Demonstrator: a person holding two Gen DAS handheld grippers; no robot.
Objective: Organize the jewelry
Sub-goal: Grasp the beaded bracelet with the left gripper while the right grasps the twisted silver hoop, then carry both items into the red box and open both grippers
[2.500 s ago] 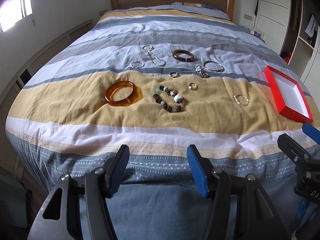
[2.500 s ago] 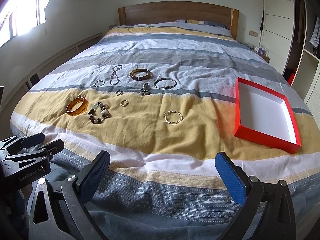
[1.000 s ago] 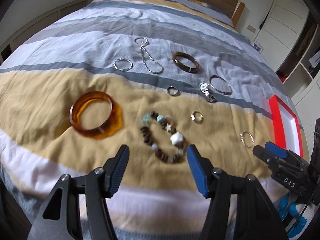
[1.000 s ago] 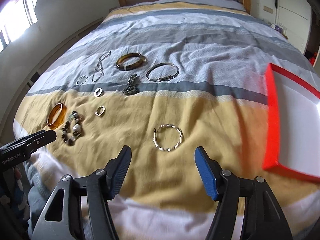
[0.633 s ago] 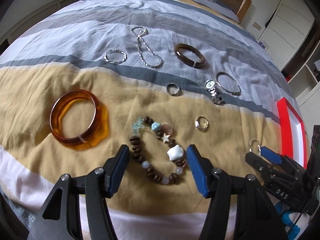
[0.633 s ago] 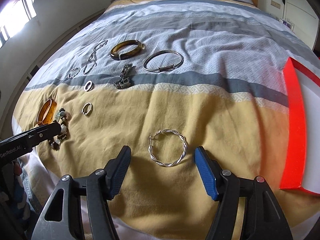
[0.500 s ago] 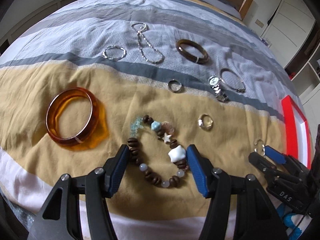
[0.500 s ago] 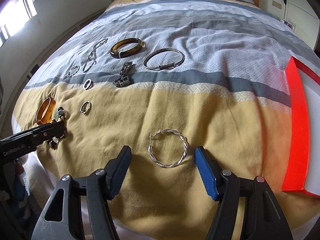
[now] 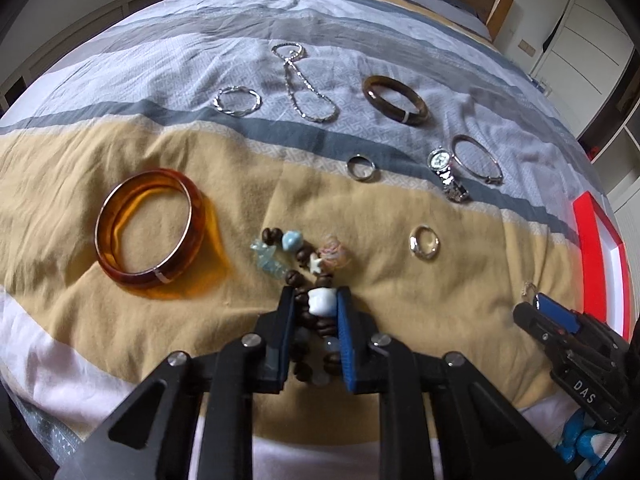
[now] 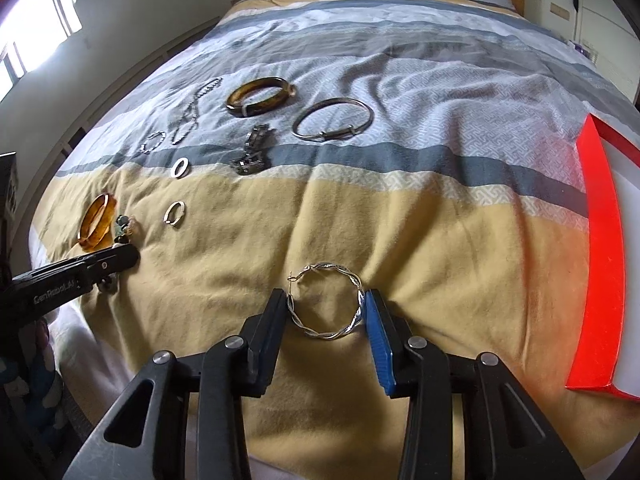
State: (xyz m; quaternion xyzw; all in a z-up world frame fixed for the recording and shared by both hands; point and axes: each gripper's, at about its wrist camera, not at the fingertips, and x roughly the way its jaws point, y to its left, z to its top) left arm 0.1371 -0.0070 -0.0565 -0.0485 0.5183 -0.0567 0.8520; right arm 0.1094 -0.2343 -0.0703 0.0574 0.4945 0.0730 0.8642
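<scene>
A: On the yellow band of the striped bed cover point(image 9: 100, 320), the brown wooden-bead bracelet with a white stone point(image 9: 310, 280) sits pinched in the left gripper point(image 9: 312, 306); its fingers are narrow, closed on the white stone.

B: And the right gripper point(image 10: 325, 304)?

A: Its fingers point(image 10: 276, 312) bracket the twisted silver hoop earring point(image 10: 326, 304), touching both sides, apparently clamped on it. The red shallow box with white lining point(image 10: 600, 240) lies well apart, to the right.

B: How should the lift go?

A: Slowly, I'd say. The beads beyond the stone hang loose and may snag the cloth, and the thin hoop could twist out. Rise straight, then carry each across to the box, clear of the amber translucent bangle point(image 9: 150, 232) and the 2 small silver rings point(image 10: 178, 190).
</scene>
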